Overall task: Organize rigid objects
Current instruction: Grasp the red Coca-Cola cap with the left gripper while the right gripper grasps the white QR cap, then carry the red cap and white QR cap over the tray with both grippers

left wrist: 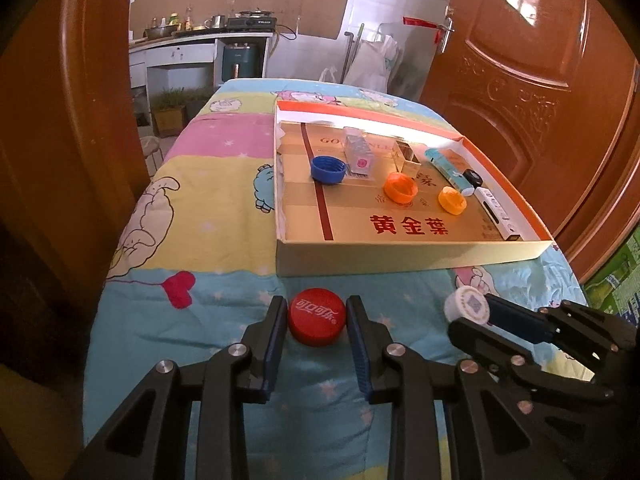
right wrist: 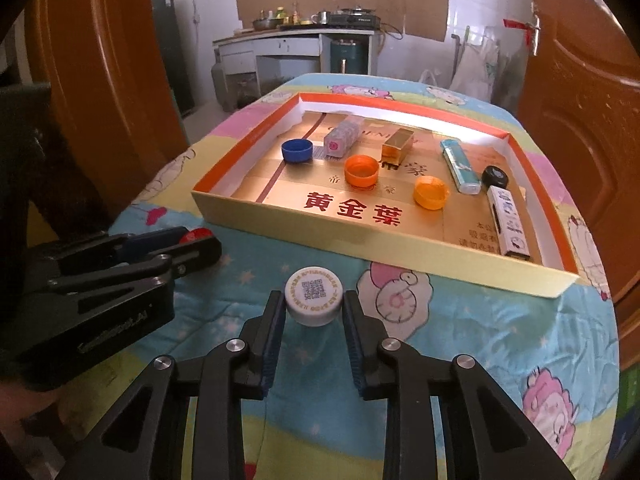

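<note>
So right up close, the left claw [left wrist: 317,316] has its two pads squeezed in on a red cola cap [left wrist: 317,317] that sits flat on the quilt-covered bench [left wrist: 192,240]. Just to its right, the right claw [right wrist: 314,304] is doing the same thing, jaws narrowed onto a white cap with a QR code [right wrist: 314,296], also down on the quilt. Both caps look pinched across their sides, which I'd guess is the easy way to lift something that flat.

Straight ahead of both claws is the near wall of the shallow cardboard box [right wrist: 384,244], so the caps need to clear that lip. Inside, the near strip over the red lettering is bare, decent landing room. Further in sit the blue cap [right wrist: 297,149], two orange caps [right wrist: 361,171], small boxes and lighters along the right side.
</note>
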A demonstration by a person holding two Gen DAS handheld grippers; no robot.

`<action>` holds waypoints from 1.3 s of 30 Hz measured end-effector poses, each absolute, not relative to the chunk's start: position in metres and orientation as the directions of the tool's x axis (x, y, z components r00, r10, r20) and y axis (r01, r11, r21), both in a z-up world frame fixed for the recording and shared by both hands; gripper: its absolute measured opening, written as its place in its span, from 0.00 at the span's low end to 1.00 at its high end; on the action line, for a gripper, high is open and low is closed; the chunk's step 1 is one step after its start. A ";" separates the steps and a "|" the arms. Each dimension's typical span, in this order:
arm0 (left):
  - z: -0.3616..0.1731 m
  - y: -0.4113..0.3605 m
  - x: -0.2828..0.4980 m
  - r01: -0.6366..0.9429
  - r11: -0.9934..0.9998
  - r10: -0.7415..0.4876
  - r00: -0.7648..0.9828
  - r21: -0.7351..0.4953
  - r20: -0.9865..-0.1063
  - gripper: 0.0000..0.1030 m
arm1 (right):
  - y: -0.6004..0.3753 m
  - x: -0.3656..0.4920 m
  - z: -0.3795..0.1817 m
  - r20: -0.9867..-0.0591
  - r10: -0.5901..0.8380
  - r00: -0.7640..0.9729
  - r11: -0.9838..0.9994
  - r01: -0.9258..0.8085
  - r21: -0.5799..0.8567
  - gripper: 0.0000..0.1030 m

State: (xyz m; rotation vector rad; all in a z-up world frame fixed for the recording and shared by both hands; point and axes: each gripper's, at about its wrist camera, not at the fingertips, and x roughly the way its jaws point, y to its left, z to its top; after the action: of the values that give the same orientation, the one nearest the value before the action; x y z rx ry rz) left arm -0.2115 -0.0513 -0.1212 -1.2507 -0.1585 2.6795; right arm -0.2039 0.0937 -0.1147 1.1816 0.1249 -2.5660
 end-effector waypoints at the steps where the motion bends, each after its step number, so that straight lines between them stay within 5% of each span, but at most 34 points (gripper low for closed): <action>1: -0.120 -0.051 -0.210 -0.116 -0.978 0.208 -0.632 -0.175 -0.746 0.30 | 0.096 -0.202 -0.112 -0.750 -0.246 -0.614 -0.949 0.311 0.057 0.29; 39: -0.047 -0.022 -0.207 -0.177 -0.972 0.234 -0.710 -0.153 -0.664 0.29 | 0.147 -0.187 -0.042 -0.650 -0.238 -0.721 -0.969 0.224 0.107 0.29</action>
State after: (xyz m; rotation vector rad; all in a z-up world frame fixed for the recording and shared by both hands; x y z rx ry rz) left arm -0.2067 -0.0225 -0.0471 -1.0693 -0.1150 2.7138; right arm -0.1869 0.1469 -0.0420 1.0254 -0.0298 -2.7038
